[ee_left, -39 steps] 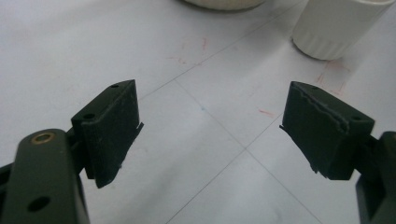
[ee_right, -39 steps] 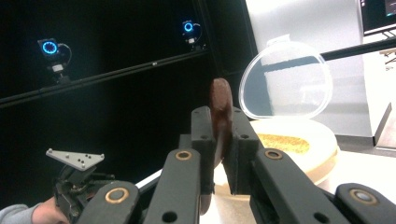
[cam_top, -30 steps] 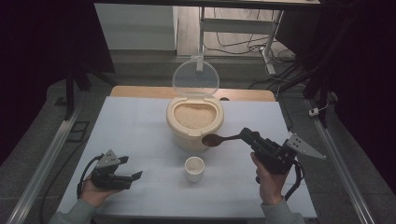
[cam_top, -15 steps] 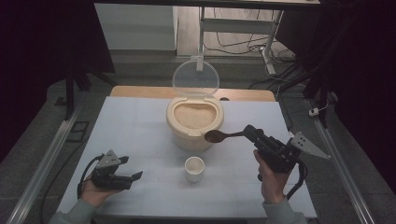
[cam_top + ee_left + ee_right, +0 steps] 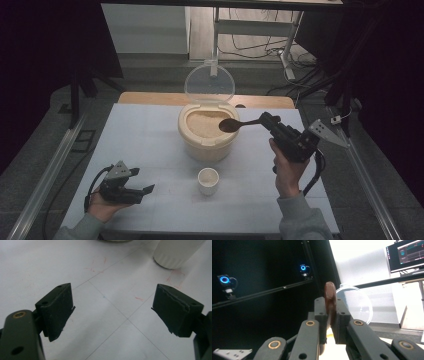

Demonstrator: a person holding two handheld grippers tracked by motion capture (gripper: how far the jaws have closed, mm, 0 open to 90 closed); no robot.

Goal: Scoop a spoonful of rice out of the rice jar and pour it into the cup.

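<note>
Spoon (image 5: 239, 123) now above rice-filled container (image 5: 207, 133)

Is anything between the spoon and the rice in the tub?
Nothing visible. The right tool holds the spoon, whose bowl hangs over the open tub of rice; the clear lid stands raised behind it.

Dark brown wooden spoon (image 5: 240, 123): smooth, slight sheen. Round cream plastic container (image 5: 206, 135), upper centre: matt wall, grainy beige fill. Its clear plastic lid (image 5: 209, 83): glossy. Small white ribbed cup (image 5: 208, 181): matt. White table sheet (image 5: 117, 315): smooth, faint red scuffs. Black gripper pads (image 5: 58, 310): matt, edges chipped rough.
</note>
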